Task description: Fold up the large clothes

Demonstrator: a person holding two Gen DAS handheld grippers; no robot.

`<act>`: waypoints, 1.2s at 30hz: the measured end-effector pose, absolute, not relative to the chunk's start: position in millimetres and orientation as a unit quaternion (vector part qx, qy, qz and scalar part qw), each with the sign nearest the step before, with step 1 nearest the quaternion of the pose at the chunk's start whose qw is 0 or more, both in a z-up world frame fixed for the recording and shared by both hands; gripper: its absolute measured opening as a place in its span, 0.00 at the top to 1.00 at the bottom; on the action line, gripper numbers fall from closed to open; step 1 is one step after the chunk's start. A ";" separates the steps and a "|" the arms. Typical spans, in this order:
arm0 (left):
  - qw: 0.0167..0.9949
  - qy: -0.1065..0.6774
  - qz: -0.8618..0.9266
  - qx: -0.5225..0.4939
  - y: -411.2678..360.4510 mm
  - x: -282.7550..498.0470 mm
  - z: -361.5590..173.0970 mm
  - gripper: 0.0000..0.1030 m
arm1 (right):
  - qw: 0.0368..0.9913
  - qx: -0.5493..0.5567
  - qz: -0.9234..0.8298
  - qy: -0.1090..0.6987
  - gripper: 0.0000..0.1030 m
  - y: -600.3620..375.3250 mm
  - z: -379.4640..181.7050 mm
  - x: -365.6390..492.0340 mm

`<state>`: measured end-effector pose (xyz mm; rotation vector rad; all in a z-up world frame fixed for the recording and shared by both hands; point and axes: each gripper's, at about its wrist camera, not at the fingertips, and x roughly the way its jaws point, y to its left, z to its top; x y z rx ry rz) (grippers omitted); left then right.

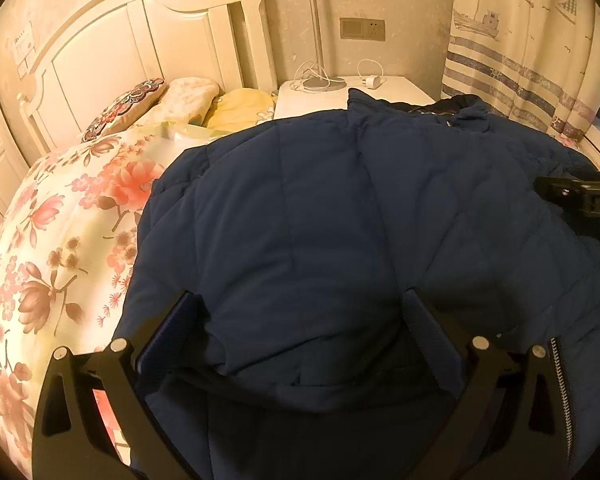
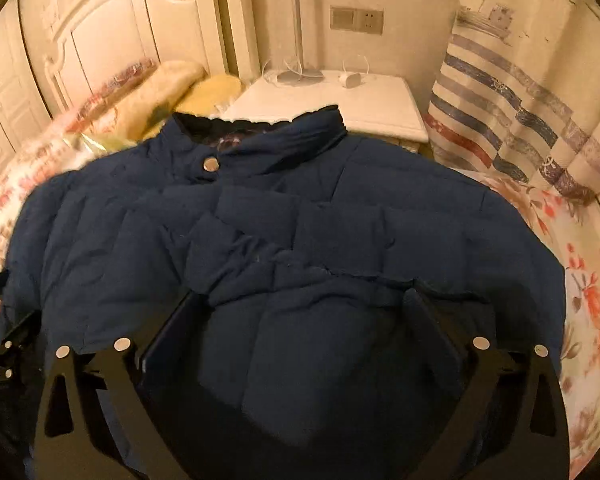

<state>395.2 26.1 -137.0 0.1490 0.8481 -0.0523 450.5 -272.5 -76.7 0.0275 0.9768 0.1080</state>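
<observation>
Scene: dark blue padded jacket (image 2: 284,240) lies spread across the floral bedspread (image 1: 60,248), collar (image 2: 260,128) at the far end toward the white nightstand (image 2: 340,100), hem nearest the two tools.
Left gripper (image 1: 300,304): fingers stand wide apart over the near left part of the jacket, quilted cloth bulging up between them; whether the pads press it cannot be told.
Right gripper (image 2: 304,308): jaws wide, a puckered ridge of cloth lying between the tips, no pinch visible.
Step in hand: judged to be the pause between folds, the coat partly gathered, with a sleeve or side panel seemingly laid across the front.
Next move: likely a firm grip on the near hem with both tools, then a lift over toward the collar; the thick padding calls for a deep bite.
Zip: metal zipper (image 1: 562,392) shows at the near right edge in the left view.
Hidden: sleeves cannot be picked out among the folds; near hem is cut off beneath the tools; right view is blurred at the far left by the pillows (image 2: 172,84).
Light: dim and yellow, seams hard to trace.
</observation>
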 end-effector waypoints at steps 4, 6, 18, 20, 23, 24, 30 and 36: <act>0.909 0.411 -0.026 0.071 26.6 395.1 -137.0 0.02 | 0.903 0.029 0.040 0.428 0.06 -269.0 -45.8 410.3; 0.909 0.410 -0.026 0.071 26.1 394.5 -136.9 0.02 | 0.914 0.020 0.051 0.401 0.05 -262.0 -33.6 383.1; 0.909 0.410 -0.024 0.075 25.7 393.5 -136.2 0.02 | 0.891 -0.062 0.035 0.448 0.04 -250.8 -77.0 371.9; 0.908 0.410 -0.021 0.078 24.7 394.0 -136.5 0.02 | 0.891 -0.056 0.040 0.449 0.04 -253.1 -78.4 372.7; 0.907 0.412 -0.022 0.078 24.9 395.2 -136.0 0.02 | 0.893 -0.044 0.060 0.445 0.04 -255.5 -75.2 371.7; 0.907 0.413 -0.026 0.073 26.8 394.9 -135.3 0.02 | 0.896 -0.044 0.064 0.438 0.04 -256.5 -72.7 369.1; 0.917 0.391 -0.067 0.043 21.9 342.6 -107.0 0.02 | 0.900 -0.029 0.079 0.428 0.04 -244.8 -41.9 314.5; 0.888 0.438 -0.069 0.120 -22.2 327.2 -149.4 0.02 | 0.865 -0.101 0.045 0.490 0.04 -213.9 -69.9 293.6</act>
